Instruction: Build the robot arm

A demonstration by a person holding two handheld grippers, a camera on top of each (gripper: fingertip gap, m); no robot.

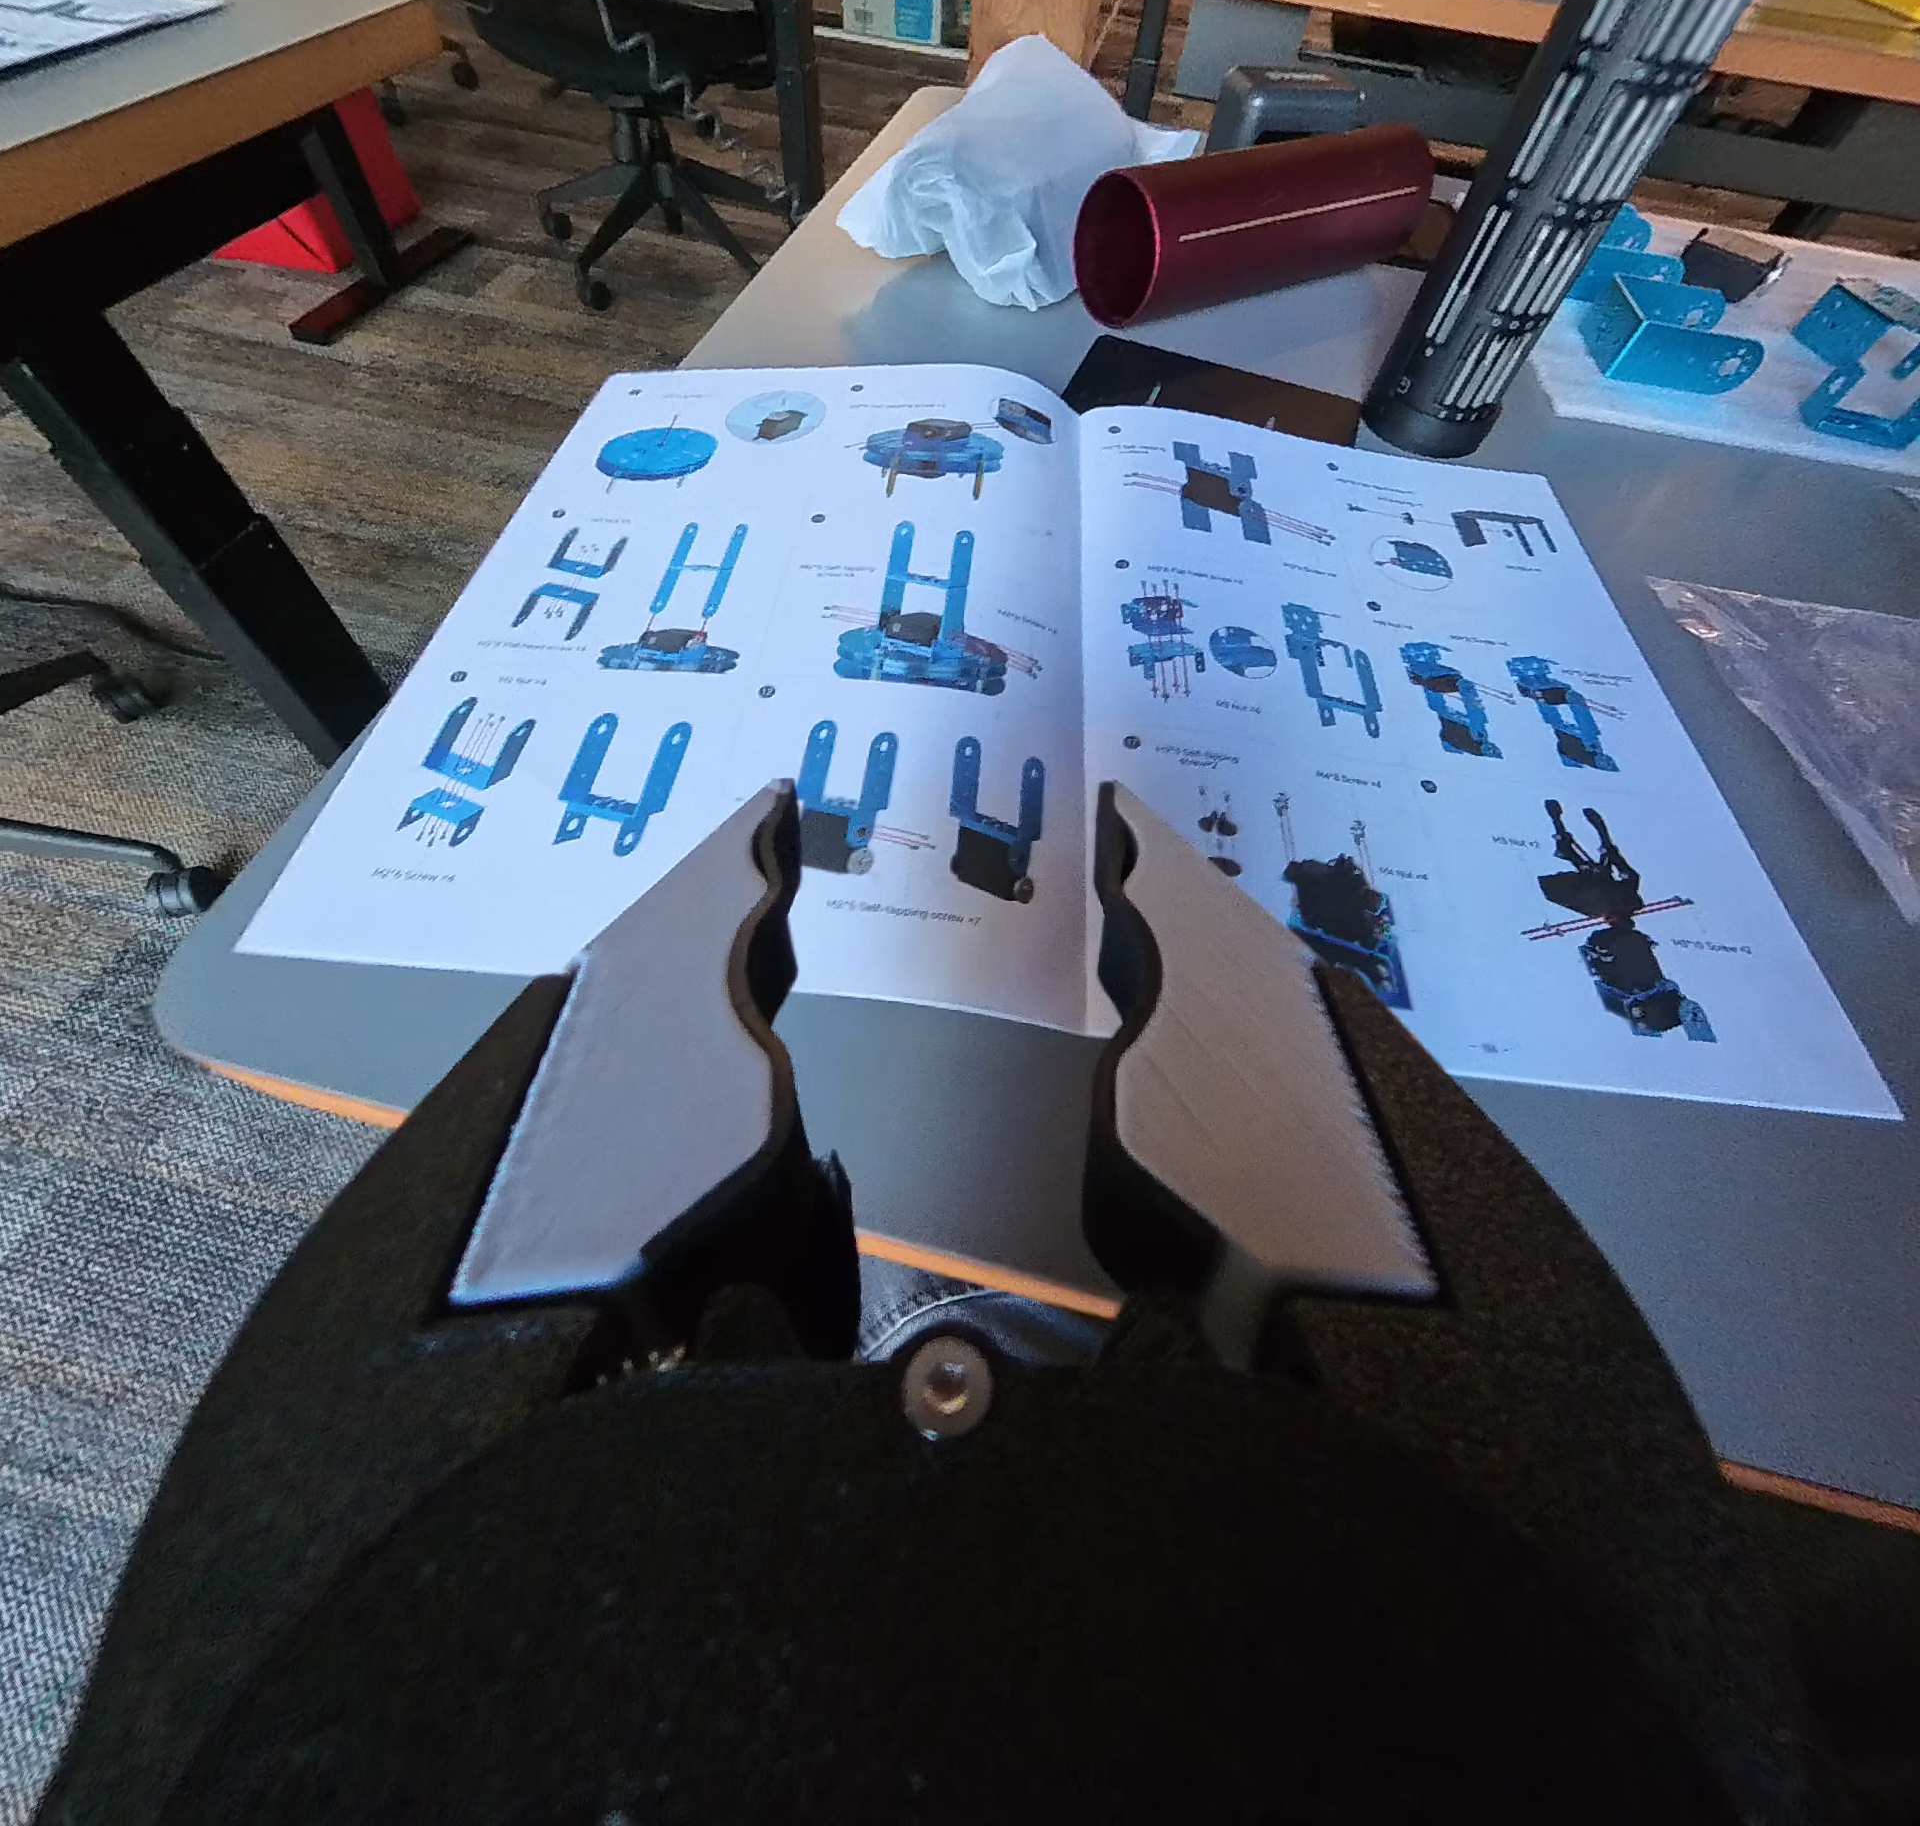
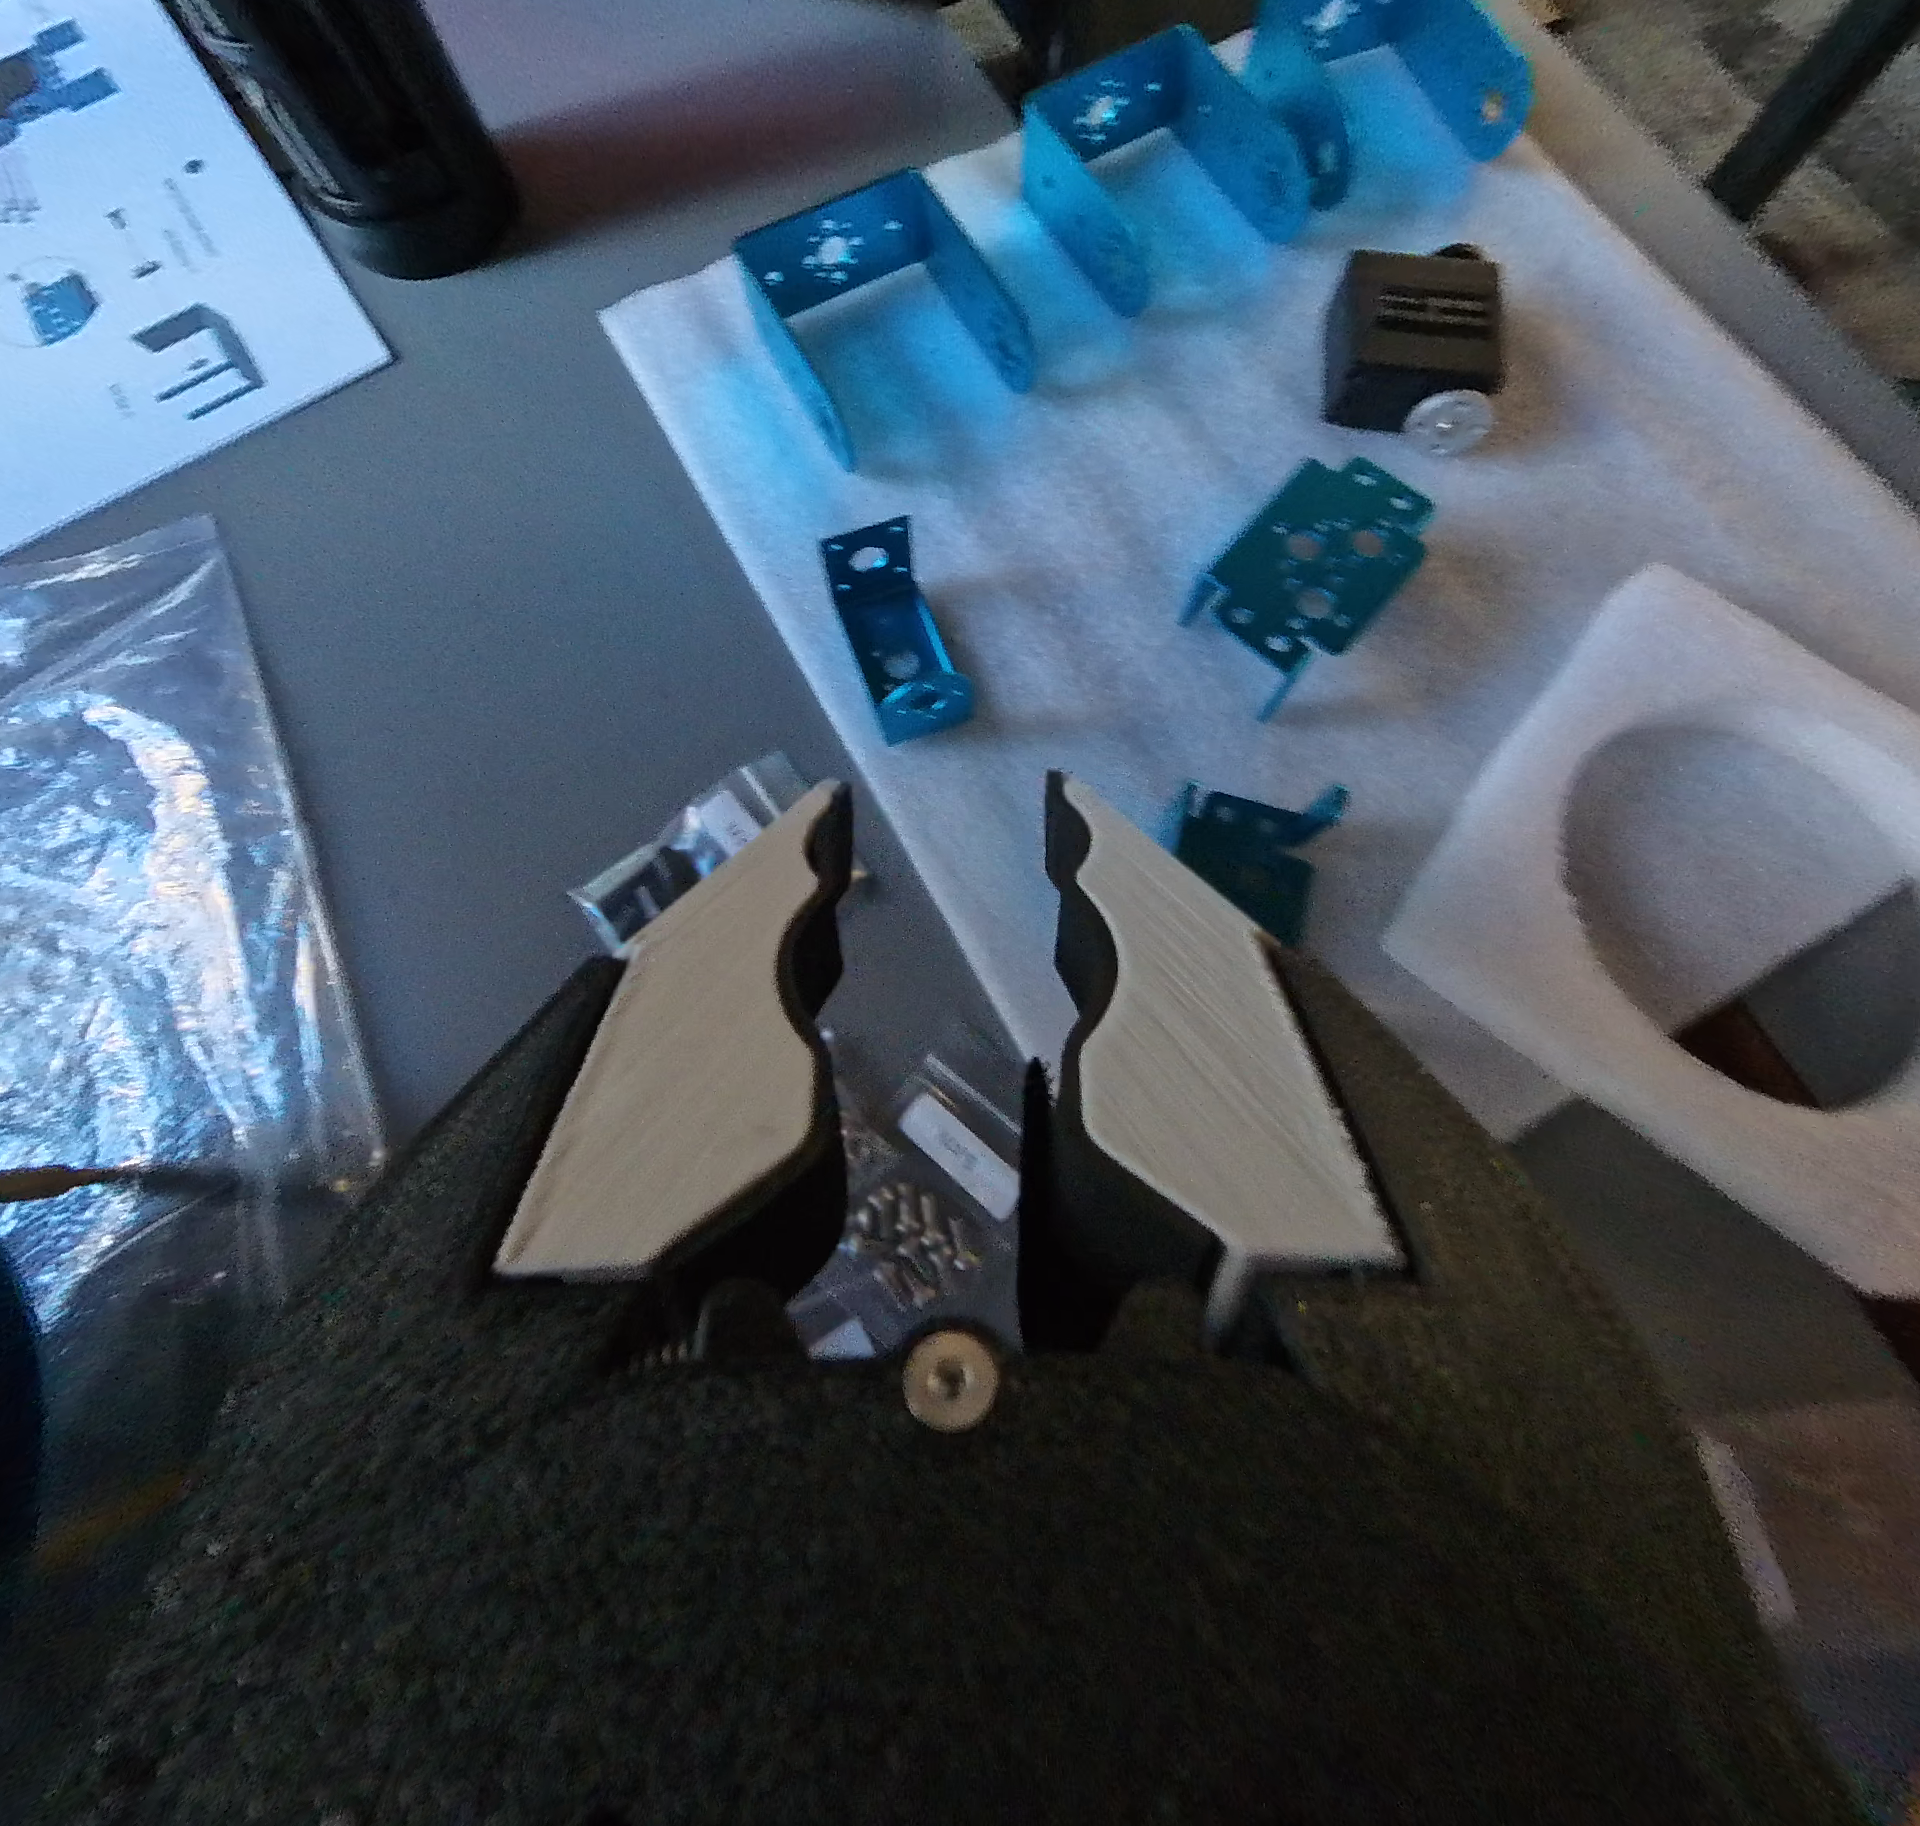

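Left gripper [image 1: 945,800] spread apart and empty, hovering above the near edge of an open instruction booklet [image 1: 935,633]. Booklet flat on a grey table [image 1: 1558,1257], pages covered in blue assembly diagrams. Beyond the booklet, a dark red tube [image 1: 1257,218] on its side, open end toward the camera, just beside crumpled white paper [image 1: 987,176]. To the right of the tube, an upright black cylinder with white slots [image 1: 1538,218], base close to the booklet's far right corner. Between tube and booklet, a flat black plate [image 1: 1216,394]. At the right edge, a clear plastic bag [image 1: 1829,696].

Right gripper [image 2: 945,800] likewise spread apart, gripping nothing, poised above the same table [image 2: 499,581] at the edge of a white foam sheet [image 2: 1091,550]. Directly below the fingers, small clear bags of screws [image 2: 914,1246], another small bag [image 2: 675,872] partly hidden by the left finger. On the foam sheet, 3 large blue U-brackets [image 2: 883,311] in a row at the far side, a black servo [image 2: 1413,353] with a white horn to their right. Nearer, a small blue L-bracket [image 2: 894,633], a perforated blue bracket [image 2: 1309,571], and a darker blue bracket [image 2: 1247,851] touching the right finger's outline in view; actual contact not discernible. Right of that, a white foam block with a round cutout [image 2: 1558,841]. At left, a large crinkled plastic bag [image 2: 135,841].
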